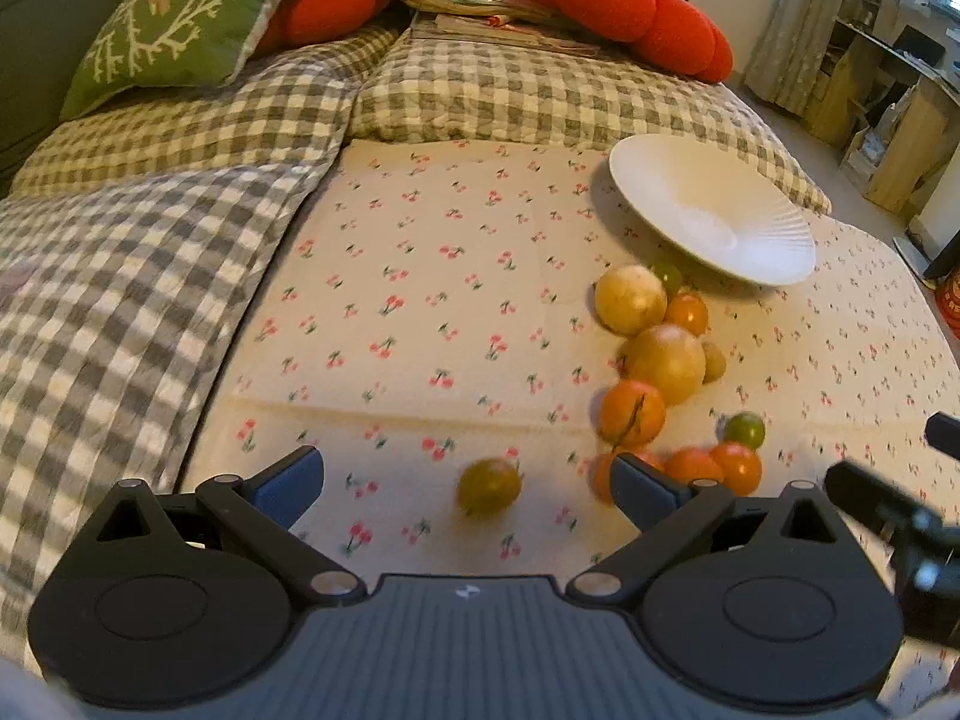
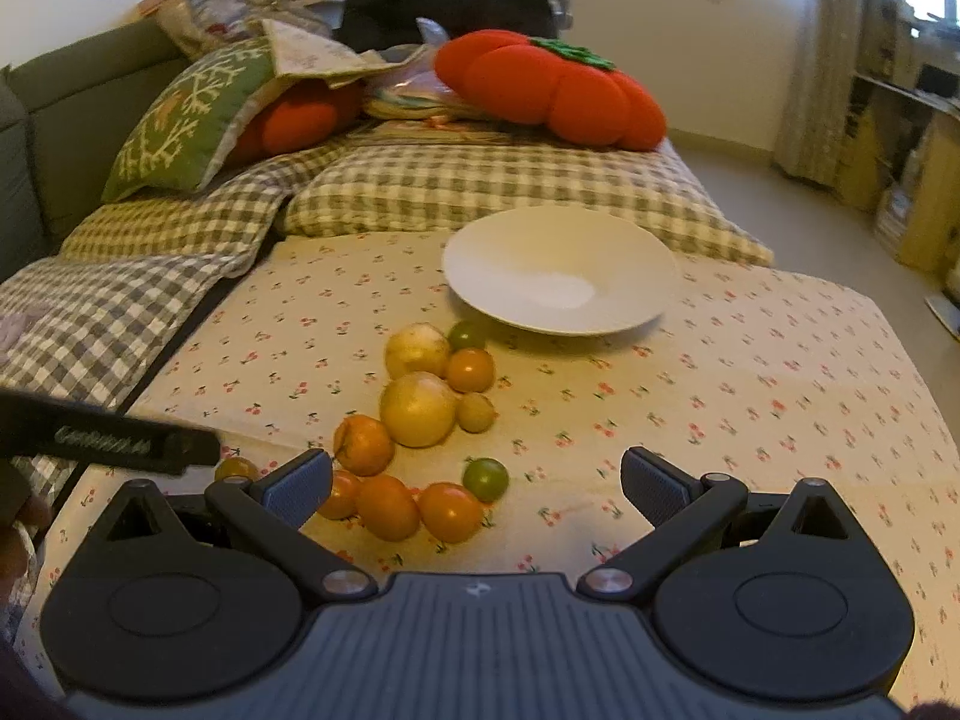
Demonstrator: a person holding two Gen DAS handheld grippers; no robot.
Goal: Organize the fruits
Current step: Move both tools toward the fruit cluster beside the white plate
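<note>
Right wrist view tells us nothing is done: white plate (image 2: 558,270) bare at 12 o'clock, fruits (image 2: 420,408) loose on the bed, both the left tool (image 1: 468,480) and right tool (image 2: 477,480) wide open, empty.

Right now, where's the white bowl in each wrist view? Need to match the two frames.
Left wrist: white bowl sits upper right, on the cherry-print cloth, just beyond the top of the fruit cluster.
Right wrist: white bowl sits at centre, slightly above the middle, again just past the fruit.
Shared landmark: the large pale yellow fruit nearest the bowl's rim, with a small green fruit beside it.
</note>
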